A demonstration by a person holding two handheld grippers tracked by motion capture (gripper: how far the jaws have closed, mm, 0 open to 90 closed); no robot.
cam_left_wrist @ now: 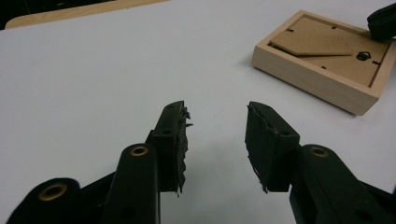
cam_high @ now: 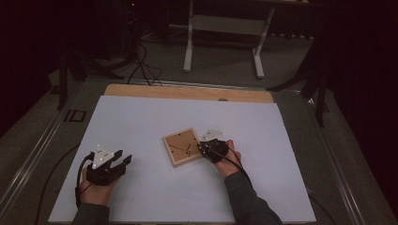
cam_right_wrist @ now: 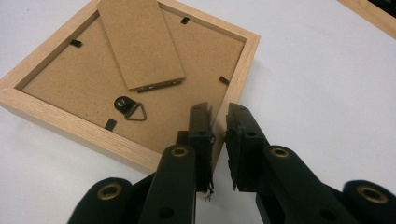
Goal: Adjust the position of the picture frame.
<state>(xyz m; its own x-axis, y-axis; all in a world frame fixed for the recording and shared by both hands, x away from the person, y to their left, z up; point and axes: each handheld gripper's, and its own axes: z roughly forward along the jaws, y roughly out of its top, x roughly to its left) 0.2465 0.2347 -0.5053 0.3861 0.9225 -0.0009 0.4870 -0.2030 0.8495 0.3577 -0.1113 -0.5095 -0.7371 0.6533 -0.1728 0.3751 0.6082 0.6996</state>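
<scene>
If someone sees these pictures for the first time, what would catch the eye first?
First, the wooden picture frame lying face down near the middle of the white table top, its brown backboard, stand flap and small metal hanger facing up. The right gripper has its jaws on either side of the frame's rim at a corner. The left gripper stands apart at the table's left, jaws open with nothing between them.
</scene>
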